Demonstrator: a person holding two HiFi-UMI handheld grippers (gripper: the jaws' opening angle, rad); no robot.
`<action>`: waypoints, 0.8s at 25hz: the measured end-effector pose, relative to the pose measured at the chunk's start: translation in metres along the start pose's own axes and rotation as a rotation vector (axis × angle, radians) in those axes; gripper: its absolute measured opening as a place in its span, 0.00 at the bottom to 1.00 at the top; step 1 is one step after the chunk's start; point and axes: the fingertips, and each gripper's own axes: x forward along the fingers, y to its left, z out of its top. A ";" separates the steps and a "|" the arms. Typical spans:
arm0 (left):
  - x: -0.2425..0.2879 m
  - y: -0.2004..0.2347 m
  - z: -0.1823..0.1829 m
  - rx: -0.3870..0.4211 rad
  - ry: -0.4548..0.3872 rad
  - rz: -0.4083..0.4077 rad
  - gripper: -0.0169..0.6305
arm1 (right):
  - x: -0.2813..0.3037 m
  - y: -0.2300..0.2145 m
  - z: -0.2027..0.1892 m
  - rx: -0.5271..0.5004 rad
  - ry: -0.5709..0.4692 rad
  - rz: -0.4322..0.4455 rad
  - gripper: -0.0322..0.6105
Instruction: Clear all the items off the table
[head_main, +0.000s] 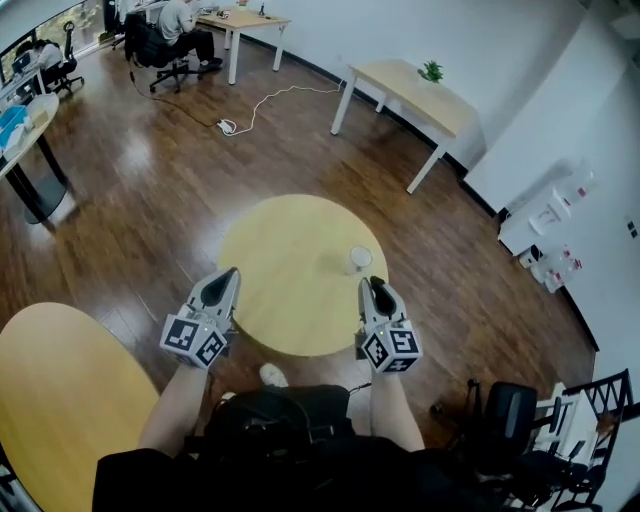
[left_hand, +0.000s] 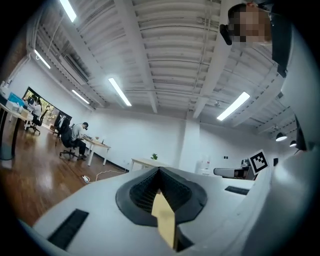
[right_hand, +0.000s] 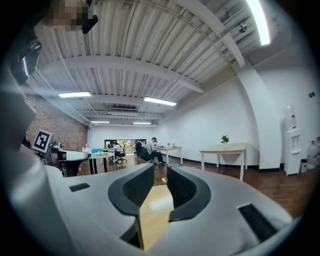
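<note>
Left gripper (head_main: 229, 274): jaws pressed together, empty, tips over the near-left rim of the round pale-yellow table (head_main: 290, 240), whose top is smooth with a faint sheen. Small whitish translucent cup (head_main: 359, 260): upright, cylindrical, near the table's right edge, just beyond the right gripper (head_main: 373, 284). Right jaws a narrow slit apart, nothing between.

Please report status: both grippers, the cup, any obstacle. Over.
Left gripper shut, empty. Right gripper jaws slightly apart, empty. Cup on round table, untouched, just ahead of right gripper. No obstacle seen.
</note>
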 end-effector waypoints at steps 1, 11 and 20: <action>0.004 -0.002 -0.005 -0.010 0.007 -0.007 0.03 | -0.005 -0.007 -0.004 0.003 0.006 -0.017 0.18; 0.050 -0.021 -0.038 -0.009 0.068 -0.025 0.03 | -0.012 -0.059 -0.032 0.010 0.035 -0.094 0.27; 0.073 0.010 -0.071 0.000 0.122 0.045 0.03 | 0.027 -0.090 -0.097 0.054 0.165 -0.146 0.39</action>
